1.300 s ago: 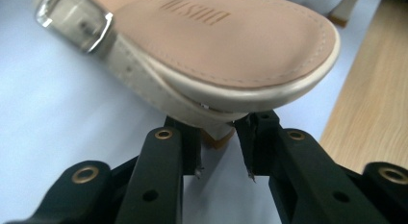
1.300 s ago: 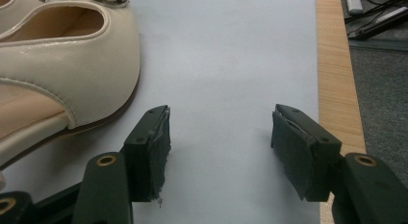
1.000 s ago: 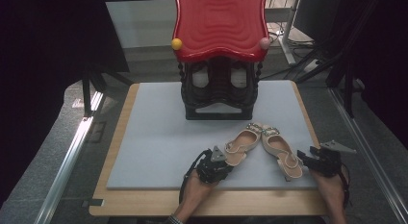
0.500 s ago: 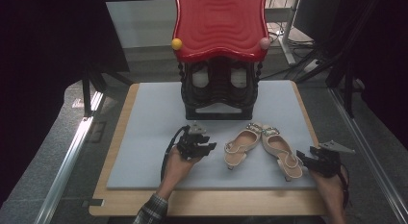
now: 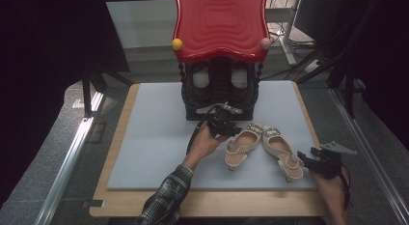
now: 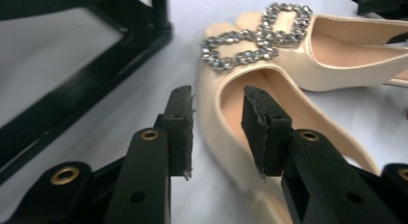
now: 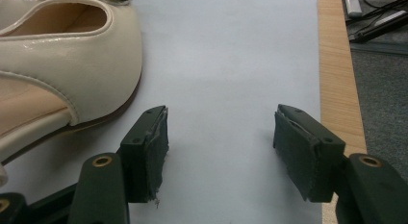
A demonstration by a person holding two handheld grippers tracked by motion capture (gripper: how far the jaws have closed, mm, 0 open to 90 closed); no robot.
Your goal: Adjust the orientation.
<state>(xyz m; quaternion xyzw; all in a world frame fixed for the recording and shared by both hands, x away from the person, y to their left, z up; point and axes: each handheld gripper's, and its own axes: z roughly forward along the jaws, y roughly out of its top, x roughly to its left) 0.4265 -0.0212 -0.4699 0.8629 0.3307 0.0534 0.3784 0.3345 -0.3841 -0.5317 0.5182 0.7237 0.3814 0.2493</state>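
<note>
Two cream shoes lie side by side on the grey mat of the counter (image 5: 144, 152), toes toward the black rack (image 5: 219, 97) with the red top. The left shoe (image 5: 242, 144) is the one in hand: the left gripper (image 5: 226, 122) hangs over its toe end, and in the left gripper view its jaws stand apart astride the near side wall of the left shoe (image 6: 250, 118), one pad outside, one over the opening, neither pressing. They have just been closing a little. The right gripper (image 5: 308, 160) rests by the heel of the right shoe (image 5: 282, 152), jaws released and wide over bare mat.

The shoe looks light, its glossy upper likely slick and soft enough to fold. The crystal buckle (image 6: 257, 36) is probably fragile; better to pinch the side wall behind it, firmly.
</note>
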